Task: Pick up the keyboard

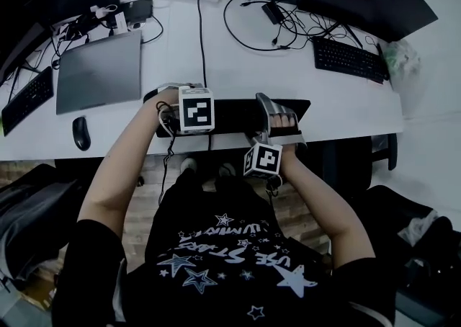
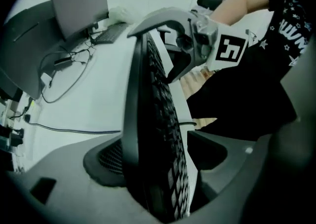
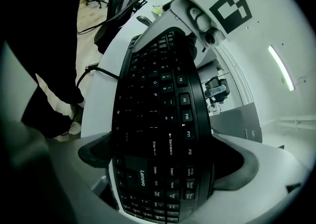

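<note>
The keyboard [image 1: 234,115] is held lengthwise at the near edge of the counter [image 1: 180,45]. Its left end is clamped in the left gripper [image 1: 164,111] and its right end in the right gripper [image 1: 281,121], so the weight is presumably shared evenly.

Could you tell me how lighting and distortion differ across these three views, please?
Head view: dim and bluish, the keyboard nearly black against the pale desk. Left gripper view: strong fisheye, nearest keys blurred. Right gripper view: fisheye bows the keyboard, but the key legends are readable.
</note>
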Action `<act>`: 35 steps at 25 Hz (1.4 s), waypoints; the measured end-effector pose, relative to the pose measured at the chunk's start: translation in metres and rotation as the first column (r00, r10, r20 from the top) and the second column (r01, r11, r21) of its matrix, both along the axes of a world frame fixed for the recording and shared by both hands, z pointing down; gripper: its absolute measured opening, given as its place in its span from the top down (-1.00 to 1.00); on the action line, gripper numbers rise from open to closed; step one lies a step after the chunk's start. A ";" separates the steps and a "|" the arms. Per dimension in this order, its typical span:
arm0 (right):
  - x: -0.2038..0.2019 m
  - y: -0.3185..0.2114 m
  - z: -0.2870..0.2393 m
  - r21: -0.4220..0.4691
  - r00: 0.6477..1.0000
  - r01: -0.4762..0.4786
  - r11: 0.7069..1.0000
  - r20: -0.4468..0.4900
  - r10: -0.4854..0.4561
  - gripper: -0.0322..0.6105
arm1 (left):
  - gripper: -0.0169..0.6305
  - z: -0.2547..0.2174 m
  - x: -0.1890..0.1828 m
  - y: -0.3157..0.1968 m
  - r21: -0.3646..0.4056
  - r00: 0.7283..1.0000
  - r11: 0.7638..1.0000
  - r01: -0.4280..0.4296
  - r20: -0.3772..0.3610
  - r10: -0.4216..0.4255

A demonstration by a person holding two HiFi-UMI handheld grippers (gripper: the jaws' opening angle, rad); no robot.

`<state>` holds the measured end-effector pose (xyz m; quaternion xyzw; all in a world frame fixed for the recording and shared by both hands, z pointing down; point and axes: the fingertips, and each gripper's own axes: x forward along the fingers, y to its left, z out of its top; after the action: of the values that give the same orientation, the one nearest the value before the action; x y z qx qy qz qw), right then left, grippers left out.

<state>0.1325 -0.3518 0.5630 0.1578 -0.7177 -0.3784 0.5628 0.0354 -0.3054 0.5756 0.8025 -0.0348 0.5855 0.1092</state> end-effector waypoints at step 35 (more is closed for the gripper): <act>-0.002 0.043 -0.062 0.347 1.000 -0.010 0.938 0.027 0.001 -0.90 | 0.68 -0.043 -0.005 0.057 -0.037 0.991 0.993 0.114 -0.070 -0.116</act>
<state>0.1301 -0.3091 0.5011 0.2616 -0.6464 -0.4955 0.5179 0.0302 -0.2480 0.5328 0.8178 -0.0673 0.5495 0.1572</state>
